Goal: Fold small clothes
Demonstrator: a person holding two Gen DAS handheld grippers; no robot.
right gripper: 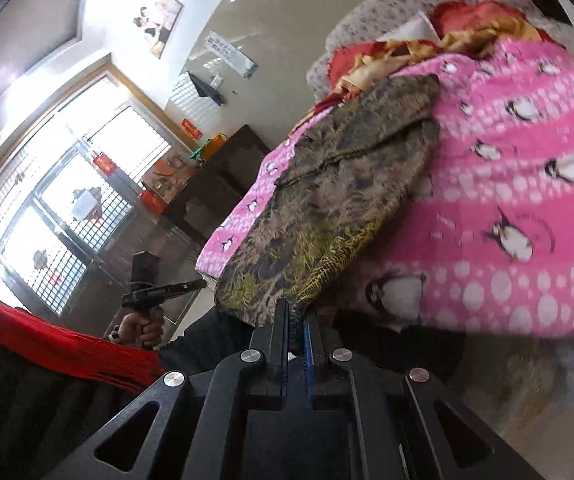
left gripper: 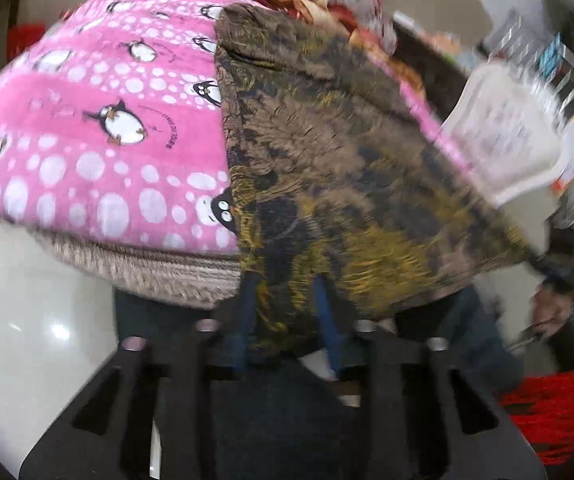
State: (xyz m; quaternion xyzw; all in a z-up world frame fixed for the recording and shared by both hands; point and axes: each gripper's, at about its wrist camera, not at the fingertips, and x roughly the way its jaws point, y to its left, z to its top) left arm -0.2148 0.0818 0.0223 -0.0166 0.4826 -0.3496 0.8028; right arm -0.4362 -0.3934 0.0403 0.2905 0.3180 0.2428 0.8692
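A brown, black and yellow patterned garment (left gripper: 327,168) lies stretched over a pink penguin-print blanket (left gripper: 99,128) on a bed. My left gripper (left gripper: 287,300) holds one near edge of the garment between its blue-padded fingers (left gripper: 329,320), which stand a little apart with cloth between them. My right gripper (right gripper: 296,316) is shut on another near corner of the same garment (right gripper: 339,196), at the bed's front edge. The left gripper (right gripper: 191,285) also shows in the right wrist view, held in a hand off to the left.
The pink blanket (right gripper: 519,208) covers the bed, with red and gold bedding (right gripper: 467,28) at its far end. A white plastic chair (left gripper: 511,140) and metal rails stand to the right. Dark cabinet (right gripper: 215,184) and barred window lie beyond. Glossy floor (left gripper: 19,320) below.
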